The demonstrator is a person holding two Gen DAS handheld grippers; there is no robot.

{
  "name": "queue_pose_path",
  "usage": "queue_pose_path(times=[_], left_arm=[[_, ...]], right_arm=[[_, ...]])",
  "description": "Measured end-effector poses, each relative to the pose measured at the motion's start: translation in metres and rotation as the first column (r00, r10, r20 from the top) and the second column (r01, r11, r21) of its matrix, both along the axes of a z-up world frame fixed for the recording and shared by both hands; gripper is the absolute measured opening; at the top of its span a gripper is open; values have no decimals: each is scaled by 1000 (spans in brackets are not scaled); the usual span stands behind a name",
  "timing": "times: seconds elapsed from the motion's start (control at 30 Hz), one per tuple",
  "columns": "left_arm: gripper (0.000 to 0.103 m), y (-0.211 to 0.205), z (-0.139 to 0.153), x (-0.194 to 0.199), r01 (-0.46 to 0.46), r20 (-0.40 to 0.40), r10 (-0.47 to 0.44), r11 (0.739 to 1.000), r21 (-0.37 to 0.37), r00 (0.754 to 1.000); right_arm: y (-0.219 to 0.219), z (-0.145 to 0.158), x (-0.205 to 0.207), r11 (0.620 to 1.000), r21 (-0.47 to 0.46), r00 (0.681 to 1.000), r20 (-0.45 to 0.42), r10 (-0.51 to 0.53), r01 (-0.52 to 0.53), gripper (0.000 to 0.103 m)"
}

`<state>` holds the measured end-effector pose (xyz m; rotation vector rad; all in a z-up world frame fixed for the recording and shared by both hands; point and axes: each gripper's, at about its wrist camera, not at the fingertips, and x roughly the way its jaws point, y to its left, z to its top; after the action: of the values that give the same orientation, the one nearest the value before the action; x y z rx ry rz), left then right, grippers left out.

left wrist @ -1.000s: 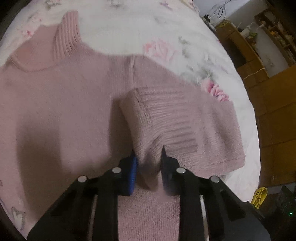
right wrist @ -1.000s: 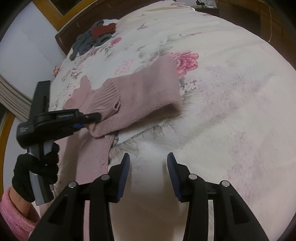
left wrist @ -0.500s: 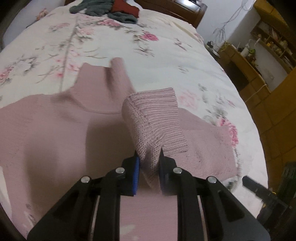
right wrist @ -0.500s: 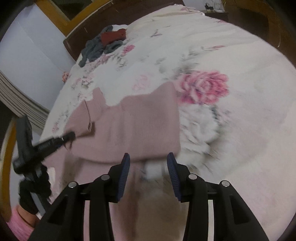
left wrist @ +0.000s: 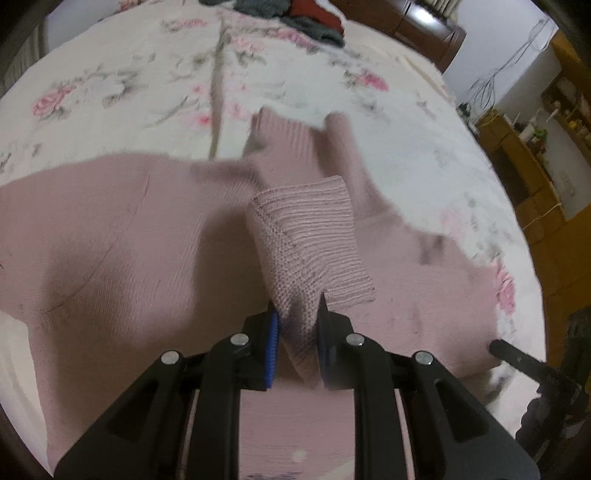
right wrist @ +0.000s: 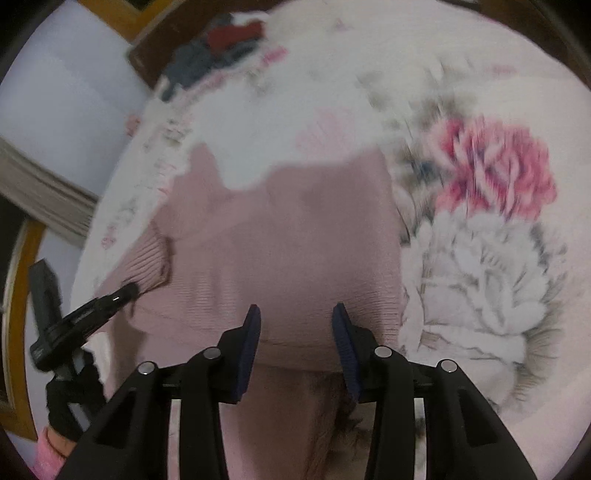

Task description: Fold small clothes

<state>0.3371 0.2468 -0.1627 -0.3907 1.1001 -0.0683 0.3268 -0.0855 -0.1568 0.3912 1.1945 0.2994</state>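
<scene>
A bed (left wrist: 122,77) with a pale floral cover fills both views, its printed roses blurred in the right wrist view. Spread across the cover lies a dusty pink knit sweater (left wrist: 110,251), its body flat on the bed and its ribbed turtleneck collar (left wrist: 291,136) pointing toward the far end. One sleeve is folded in over the body, and in the right wrist view its folded edge lies across the frame just beyond the right gripper (right wrist: 295,317). A heap of grey and red clothes (left wrist: 295,14) sits at the far end of the bed, near a dark wooden headboard (left wrist: 417,26). Wooden furniture (left wrist: 524,166) stands beside the bed at the right of the left wrist view. The left gripper (left wrist: 297,314) has its fingers (left wrist: 272,343) pinched close together on the ribbed cuff (left wrist: 310,236) of the folded sleeve, lifting it above the sweater body so the cuff stands up between them. The right gripper hovers low over the folded sleeve with its fingers (right wrist: 247,343) spread wide apart and nothing held between them. In the right wrist view a black-gloved hand (right wrist: 70,402) grips the left gripper's handle, with a pink sleeve cuff (right wrist: 48,450) below it.
</scene>
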Motion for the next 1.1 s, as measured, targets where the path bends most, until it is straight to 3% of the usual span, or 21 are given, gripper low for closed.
queue_pose_path(times=[0.1, 0.2, 0.23, 0.4, 0.63, 0.77, 0.8, 0.87, 0.9, 0.97, 1.03, 1.1], left_arm=[[26, 7, -18, -1, 6, -44, -5, 1000, 4, 999], [40, 17, -21, -10, -3, -41, 4, 1000, 30, 999], [48, 20, -19, -13, -5, -34, 6, 999, 48, 999], [68, 33, 10, -37, -10, 63, 0, 986, 164, 998], [77, -21, 22, -25, 129, 81, -159, 947, 293, 984], [77, -55, -1, -2, 195, -5, -211, 895, 402, 978], [76, -59, -8, 2, 210, -30, -218, 884, 417, 976], [62, -63, -22, 8, 233, -80, -220, 870, 434, 972], [50, -62, -27, 10, 234, -97, -213, 870, 435, 972], [36, -51, -30, 11, 201, -93, -179, 891, 406, 979], [10, -39, -26, 10, 163, -77, -145, 912, 376, 986], [5, -21, -20, 6, 121, -51, -111, 940, 318, 993]], right_arm=[[1, -20, 5, 999, -31, 999, -31, -22, 21, 36], [5, -21, 5, 998, -57, 1000, -23, -6, 5, 37], [6, -18, 4, 998, -67, 1000, -21, 2, -4, 37], [12, 4, -8, 998, -55, 1000, 26, 13, -12, 39], [35, 3, -10, 997, -73, 999, 11, 40, -39, 39], [33, -11, -6, 999, -49, 1000, -20, 22, -23, 39], [33, -14, -5, 999, -40, 999, -26, 19, -20, 40], [31, -18, -4, 999, -29, 999, -33, 19, -20, 40], [30, -19, -4, 999, -27, 999, -35, 20, -21, 40], [30, -20, -3, 999, -26, 999, -37, 19, -20, 39], [30, -21, -3, 999, -33, 999, -34, 22, -23, 40], [30, -21, -3, 999, -38, 999, -30, 25, -26, 40]])
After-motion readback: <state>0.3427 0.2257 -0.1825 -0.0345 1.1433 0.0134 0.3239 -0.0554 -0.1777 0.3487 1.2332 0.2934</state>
